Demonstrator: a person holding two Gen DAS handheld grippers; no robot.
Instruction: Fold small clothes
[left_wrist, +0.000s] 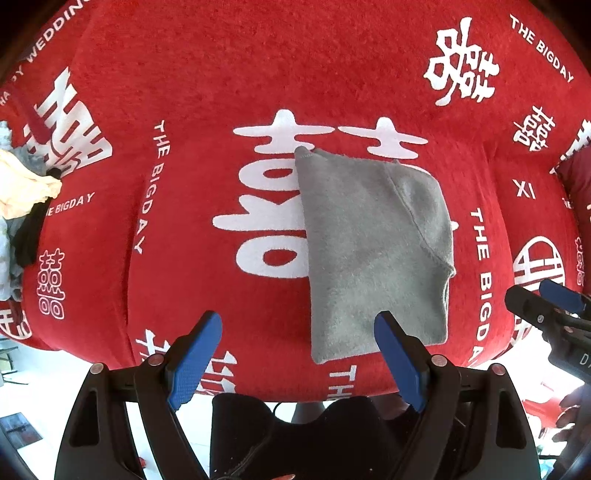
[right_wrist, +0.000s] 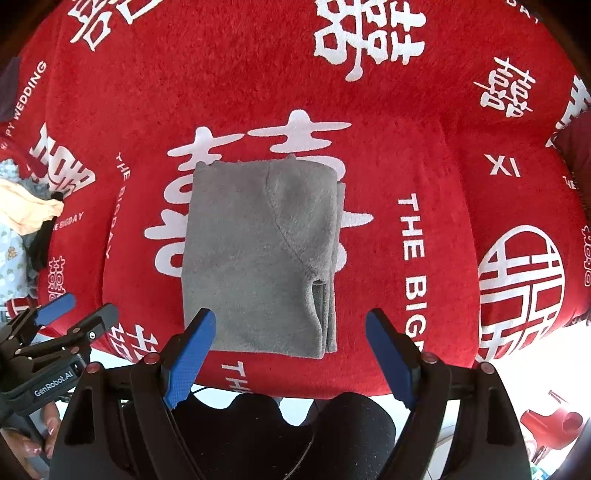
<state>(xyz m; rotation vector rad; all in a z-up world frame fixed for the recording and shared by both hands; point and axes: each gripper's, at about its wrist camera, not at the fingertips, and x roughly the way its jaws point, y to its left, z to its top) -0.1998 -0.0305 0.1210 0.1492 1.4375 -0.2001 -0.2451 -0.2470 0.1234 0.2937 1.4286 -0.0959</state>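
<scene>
A folded grey fleece garment (right_wrist: 258, 258) lies in the middle of the frame on a red plush blanket (right_wrist: 424, 140) printed with white characters. The left gripper (left_wrist: 297, 347) and the right gripper (right_wrist: 290, 341) both hover released at the garment's near edge, blue pads spread, holding nothing. At the left edge sits a heap of pale yellow and black clothes (left_wrist: 22, 192). A red plastic object (right_wrist: 546, 424) shows at lower right.
</scene>
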